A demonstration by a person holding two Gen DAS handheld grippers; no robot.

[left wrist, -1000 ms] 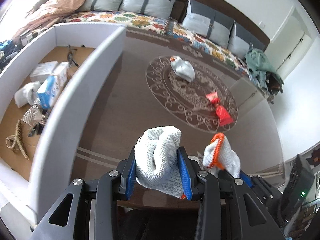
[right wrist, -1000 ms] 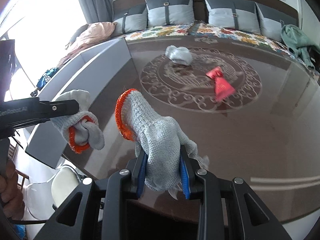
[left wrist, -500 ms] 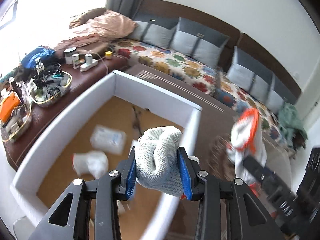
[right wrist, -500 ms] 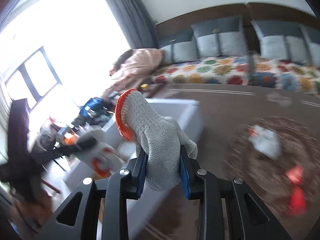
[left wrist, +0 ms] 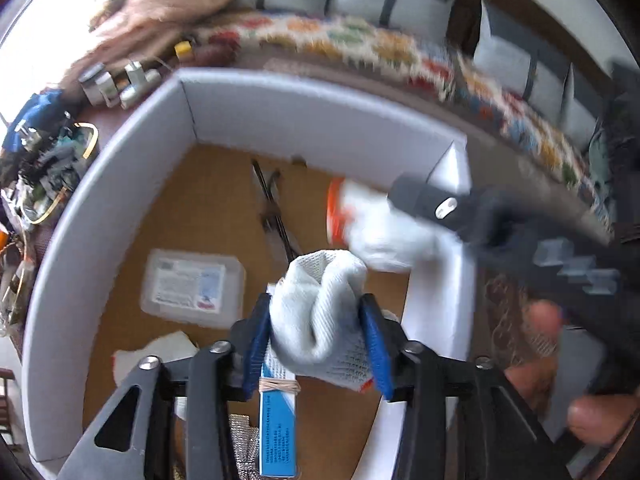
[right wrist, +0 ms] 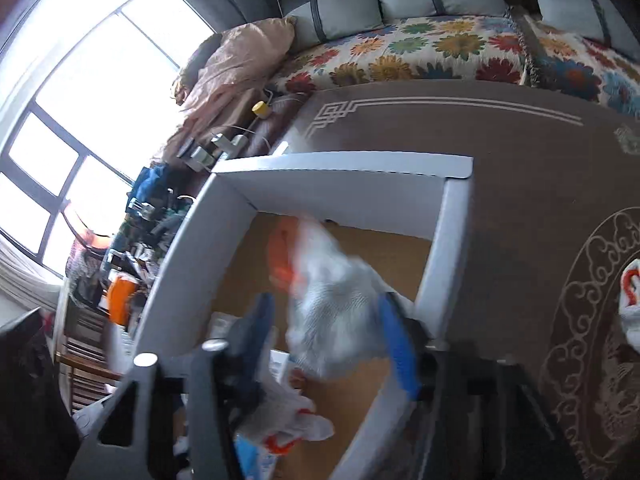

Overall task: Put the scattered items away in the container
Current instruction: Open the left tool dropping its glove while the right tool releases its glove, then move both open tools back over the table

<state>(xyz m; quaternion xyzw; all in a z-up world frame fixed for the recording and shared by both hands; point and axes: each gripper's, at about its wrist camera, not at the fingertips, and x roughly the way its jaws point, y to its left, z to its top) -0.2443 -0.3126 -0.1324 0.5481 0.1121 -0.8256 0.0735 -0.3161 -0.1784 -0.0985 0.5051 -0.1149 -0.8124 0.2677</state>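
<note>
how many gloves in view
3: one glove in the left gripper, another glove between the open fingers of the right gripper over the box, a third glove on the table. More may be hidden in the box.

A home living room: cushioned sofa [right wrist: 460, 40], big window [right wrist: 80, 120].

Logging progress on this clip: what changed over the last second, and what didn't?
Both grippers swung from above the table to over the white box. The left gripper stays shut on its glove. The right gripper's blue pads now stand wider apart, and its orange-cuffed glove looks to be coming free over the box, though blur leaves this uncertain. The box contents appear unchanged.
</note>
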